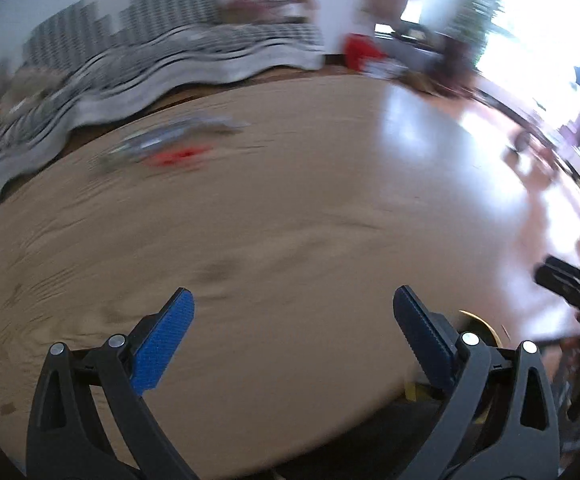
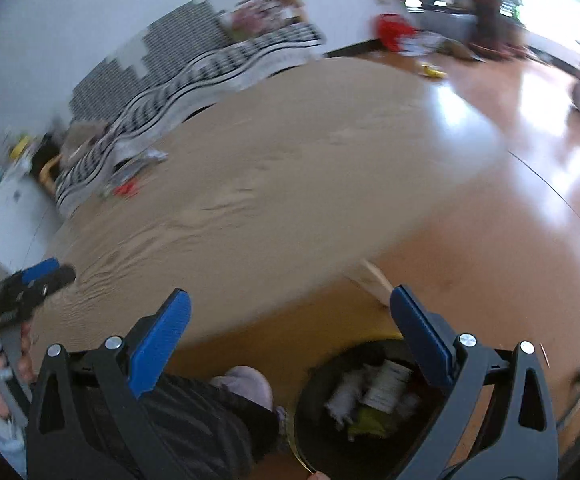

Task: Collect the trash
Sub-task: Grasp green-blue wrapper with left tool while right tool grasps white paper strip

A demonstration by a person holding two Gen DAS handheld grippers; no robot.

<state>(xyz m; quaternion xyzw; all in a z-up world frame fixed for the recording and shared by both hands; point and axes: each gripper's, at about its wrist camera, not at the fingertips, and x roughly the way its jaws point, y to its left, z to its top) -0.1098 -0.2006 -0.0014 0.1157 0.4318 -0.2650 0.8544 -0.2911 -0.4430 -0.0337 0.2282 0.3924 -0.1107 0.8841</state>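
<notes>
**Both grippers empty over the round table, bin at its near edge**

My left gripper (image 1: pixel 293 300) hangs above the round wooden table (image 1: pixel 290 208) with its blue fingers (image 1: pixel 164 338) spread wide and nothing between them. My right gripper (image 2: pixel 290 300) is spread just as wide and just as empty, poised past the table's near edge.

Below that edge, on the floor, stands the black trash bin (image 2: pixel 310 432), close beside the table's pale leg (image 2: pixel 372 280). Inside it lie crumpled wrappers and paper (image 2: pixel 374 396), white and yellow-green.

On the far side of the table, near the striped sofa throw (image 1: pixel 150 76), one blurred piece of trash remains: a silvery wrapper with a red patch (image 1: pixel 170 148). The blur is too strong for me to tell whether it is one piece or several. My slippered foot (image 2: pixel 246 384) is on the floor just beside the bin.
</notes>
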